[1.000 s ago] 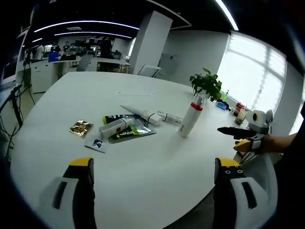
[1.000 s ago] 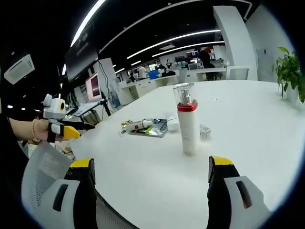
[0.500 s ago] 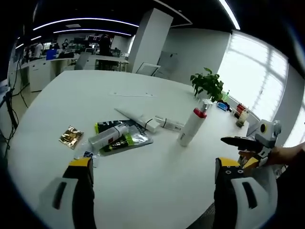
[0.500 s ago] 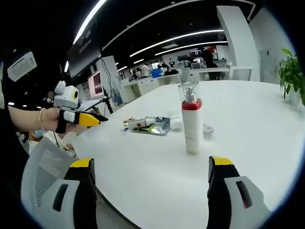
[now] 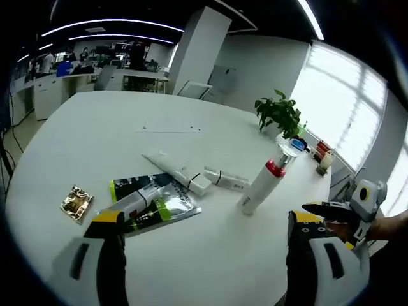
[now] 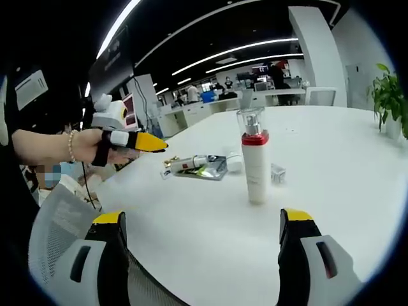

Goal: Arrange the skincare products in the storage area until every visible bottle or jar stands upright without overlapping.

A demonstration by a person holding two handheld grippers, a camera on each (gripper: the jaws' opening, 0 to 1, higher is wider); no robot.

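A white bottle (image 5: 260, 187) with a red collar and clear cap stands upright on the white table (image 5: 83, 134); it also stands mid-table as the bottle (image 6: 255, 167). Beside it lie a long white tube (image 5: 174, 170), a small white tube (image 5: 225, 179), and a red-labelled tube (image 5: 132, 203) resting on a green-black sachet (image 5: 162, 205). A gold sachet (image 5: 76, 203) lies apart. My left gripper (image 5: 206, 218) hangs open over the near table edge, short of the sachet. My right gripper (image 6: 202, 217) is open, short of the bottle. The left gripper (image 6: 139, 141) hovers near the tube and sachet (image 6: 191, 167).
A potted plant (image 5: 279, 113) stands behind the bottle, with small jars (image 5: 322, 153) near the window edge. The right gripper (image 5: 336, 213), held by a hand, shows at the table's right edge. A mesh chair back (image 6: 54, 229) sits below the table edge. Desks and people are far behind.
My left gripper has moved forward over the table toward the lying items; the right gripper view shows it travelling rightward. The products have not moved. Both grippers stay open.
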